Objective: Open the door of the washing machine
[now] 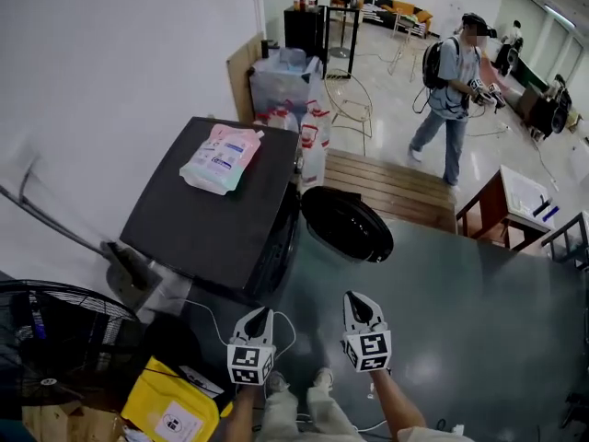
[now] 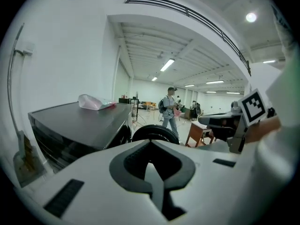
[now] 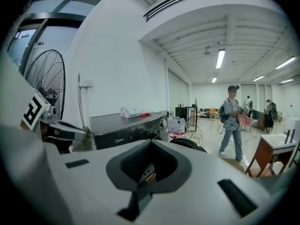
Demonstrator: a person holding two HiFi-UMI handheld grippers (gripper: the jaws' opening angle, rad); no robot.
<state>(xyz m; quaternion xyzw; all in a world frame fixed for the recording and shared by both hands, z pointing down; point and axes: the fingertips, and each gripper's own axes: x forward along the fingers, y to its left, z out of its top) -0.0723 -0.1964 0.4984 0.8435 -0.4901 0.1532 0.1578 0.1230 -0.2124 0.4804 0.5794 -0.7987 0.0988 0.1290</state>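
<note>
Dark washing machine [image 1: 207,224] against the white wall [image 1: 110,63], its round door [image 1: 347,224] standing wide open at the front corner; pink pouch [image 1: 221,159] lying on its top. Nearer the camera, clear of the machine, 2 tools side by side: left gripper [image 1: 259,314] and right gripper [image 1: 359,300], jaws pressed together, empty.

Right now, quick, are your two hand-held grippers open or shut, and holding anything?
Left hand-held gripper: closed, holding nothing.
Right hand-held gripper: closed, holding nothing.
</note>
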